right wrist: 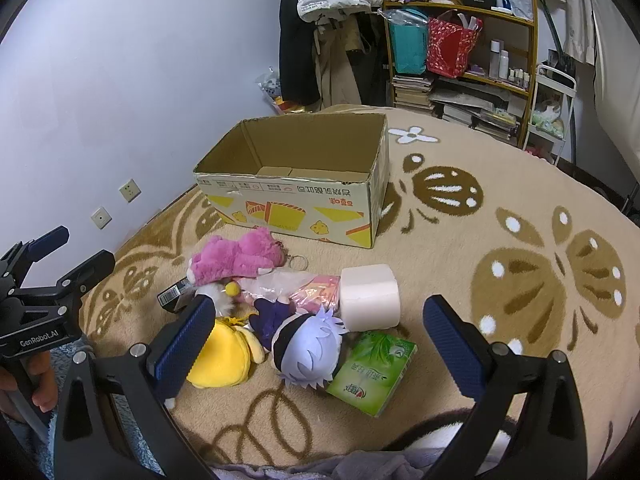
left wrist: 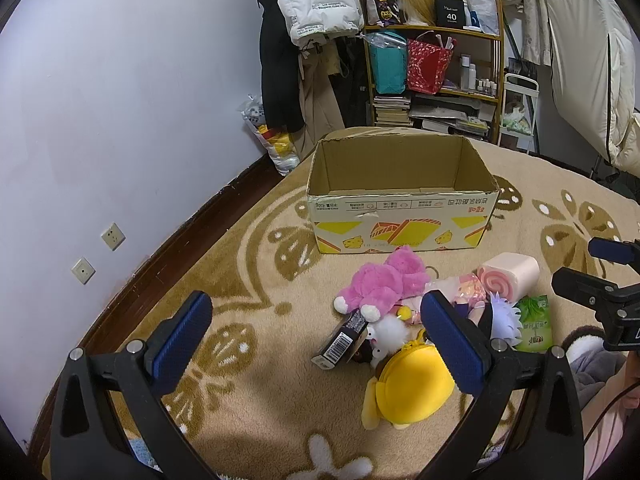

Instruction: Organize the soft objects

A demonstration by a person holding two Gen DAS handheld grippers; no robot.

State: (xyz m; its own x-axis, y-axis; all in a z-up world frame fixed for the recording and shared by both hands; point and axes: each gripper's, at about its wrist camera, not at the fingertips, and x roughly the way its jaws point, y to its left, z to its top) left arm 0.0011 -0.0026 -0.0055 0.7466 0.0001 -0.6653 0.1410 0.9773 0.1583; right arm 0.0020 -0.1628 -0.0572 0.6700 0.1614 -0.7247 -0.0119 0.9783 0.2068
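Note:
An open, empty cardboard box [left wrist: 404, 216] [right wrist: 296, 200] stands on the beige rug. In front of it lies a pile: a pink plush [left wrist: 384, 280] [right wrist: 240, 258], a yellow plush [left wrist: 412, 388] [right wrist: 224, 356], a white-haired doll [right wrist: 308, 344] [left wrist: 502, 316], a pink roll-cake cushion [left wrist: 510, 274] [right wrist: 370, 296], a green tissue pack [right wrist: 372, 372] [left wrist: 534, 322] and a small black box [left wrist: 340, 340] [right wrist: 172, 294]. My left gripper [left wrist: 316, 336] is open and empty, above the pile's left side. My right gripper [right wrist: 320, 340] is open and empty over the doll.
A shelf [left wrist: 436, 76] with bags, books and bottles stands behind the rug, with hanging clothes [left wrist: 316, 4] beside it. The purple wall [left wrist: 120, 120] with sockets runs along the left. A plastic bag [left wrist: 272, 140] lies by the wall.

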